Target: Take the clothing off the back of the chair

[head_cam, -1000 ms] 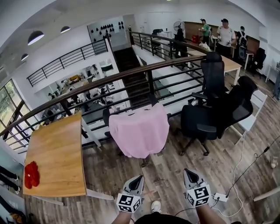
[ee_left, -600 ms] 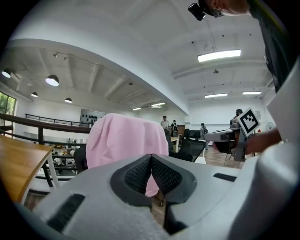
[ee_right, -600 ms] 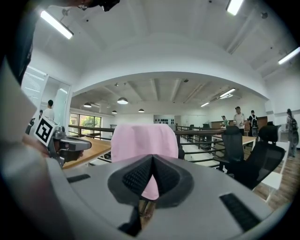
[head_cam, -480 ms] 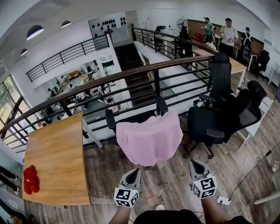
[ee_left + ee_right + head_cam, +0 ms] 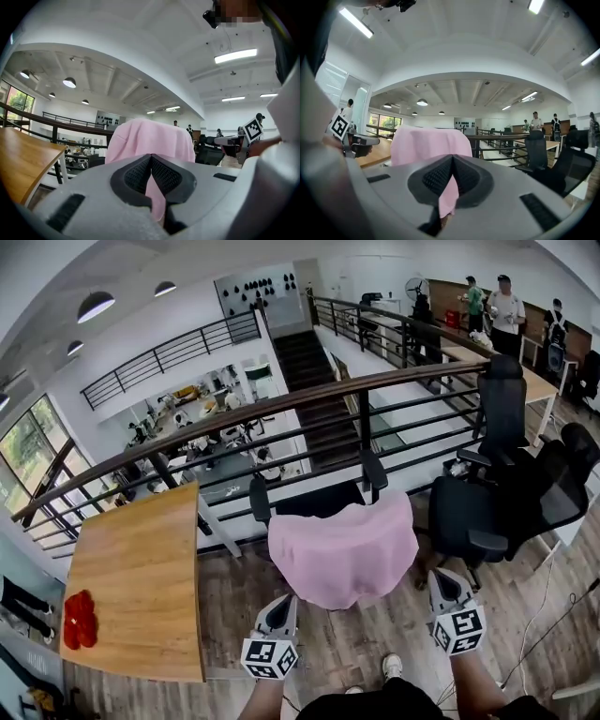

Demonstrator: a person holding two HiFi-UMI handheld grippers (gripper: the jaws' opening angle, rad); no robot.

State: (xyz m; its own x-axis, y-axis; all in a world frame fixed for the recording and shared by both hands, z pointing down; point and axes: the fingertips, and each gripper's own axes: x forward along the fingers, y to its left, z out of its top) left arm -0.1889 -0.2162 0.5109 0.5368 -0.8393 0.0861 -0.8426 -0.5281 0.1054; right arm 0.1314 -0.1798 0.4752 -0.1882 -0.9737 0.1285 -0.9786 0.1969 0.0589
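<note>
Ahead of left tool [image 5: 283, 604], right tool [image 5: 442, 579] (closed, empty): clothing [image 5: 342, 549] over chair [image 5: 319, 500] back.

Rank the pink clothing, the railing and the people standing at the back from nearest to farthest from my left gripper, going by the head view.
1. Pink clothing, just ahead of the left gripper, slightly to its right.
2. Railing, beyond the clothing.
3. Standing people, far back at upper right.

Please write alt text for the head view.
A pink cloth garment hangs over the back of a black office chair beside a dark railing. Below it, the left gripper and the right gripper point toward it, both shut and empty.
</note>
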